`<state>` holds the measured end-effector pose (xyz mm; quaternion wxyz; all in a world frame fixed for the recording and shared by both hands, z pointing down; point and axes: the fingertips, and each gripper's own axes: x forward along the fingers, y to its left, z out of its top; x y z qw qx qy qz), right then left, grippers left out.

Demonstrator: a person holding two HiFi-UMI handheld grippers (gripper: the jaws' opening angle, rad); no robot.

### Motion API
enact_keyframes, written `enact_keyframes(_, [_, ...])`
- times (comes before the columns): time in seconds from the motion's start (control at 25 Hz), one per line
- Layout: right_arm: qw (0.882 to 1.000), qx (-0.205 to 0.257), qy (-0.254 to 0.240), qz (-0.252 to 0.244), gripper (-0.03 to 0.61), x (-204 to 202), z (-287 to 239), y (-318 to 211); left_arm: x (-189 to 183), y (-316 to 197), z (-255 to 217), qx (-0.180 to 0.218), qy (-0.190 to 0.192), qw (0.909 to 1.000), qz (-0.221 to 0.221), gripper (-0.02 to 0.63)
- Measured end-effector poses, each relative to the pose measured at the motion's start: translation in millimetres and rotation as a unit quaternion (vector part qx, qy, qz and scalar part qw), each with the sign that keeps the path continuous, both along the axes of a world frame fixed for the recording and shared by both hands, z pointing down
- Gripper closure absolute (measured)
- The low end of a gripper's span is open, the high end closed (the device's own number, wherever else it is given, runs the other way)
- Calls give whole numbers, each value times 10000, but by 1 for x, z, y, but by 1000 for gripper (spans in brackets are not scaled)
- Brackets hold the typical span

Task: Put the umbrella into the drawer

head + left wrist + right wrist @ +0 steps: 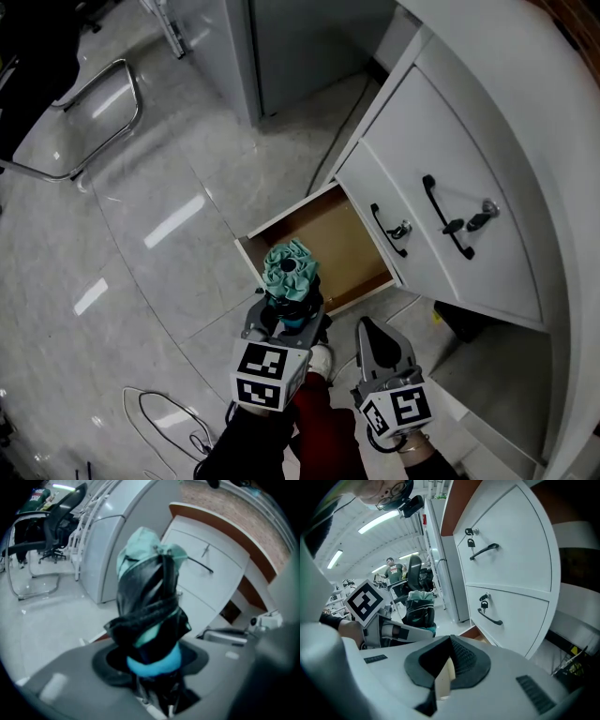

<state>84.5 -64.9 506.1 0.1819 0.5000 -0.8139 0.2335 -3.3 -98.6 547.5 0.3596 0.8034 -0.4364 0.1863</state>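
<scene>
Head view — left claw (pixel 286 317) clamps umbrella (pixel 291 267) by open drawer (pixel 330 232); right claw (pixel 373 332) closed, empty.

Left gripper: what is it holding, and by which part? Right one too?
The left gripper is shut on the folded umbrella, gripping its blue lower end, with the teal fabric sticking out ahead. The right gripper is shut and empty.

The left gripper (pixel 286 317) points forward and down, its jaws clamped on the umbrella (pixel 291 270). Just beside it, the right gripper (pixel 370 333) points the same way, jaws together, empty.
</scene>
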Motion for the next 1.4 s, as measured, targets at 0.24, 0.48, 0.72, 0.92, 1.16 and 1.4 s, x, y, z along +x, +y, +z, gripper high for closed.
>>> enact_keyframes(0.24, [9998,218,31,34,577,7,26,-23,6,-19,30,88,-58,9998,176,382])
enact_keyframes(0.48, [9993,383,30,-23,577,12,58,-35,13,-40,62,217,-107,9992,325,382])
enact_keyframes(0.72, [9987,505,24,-24,577,13,92,-42,24,-54,96,340,-162,9976,580,382])
enact_keyframes(0.92, [9974,715,-17,5,577,10,107,-53,33,-63,120,428,-256,9950,860,382])
enact_keyframes(1.16, [9955,944,-57,101,577,11,123,-67,47,-72,150,503,-408,9909,1184,382])
enact_keyframes(1.4, [9944,1041,-12,175,577,17,134,-69,63,-74,180,354,-576,9858,1537,382])
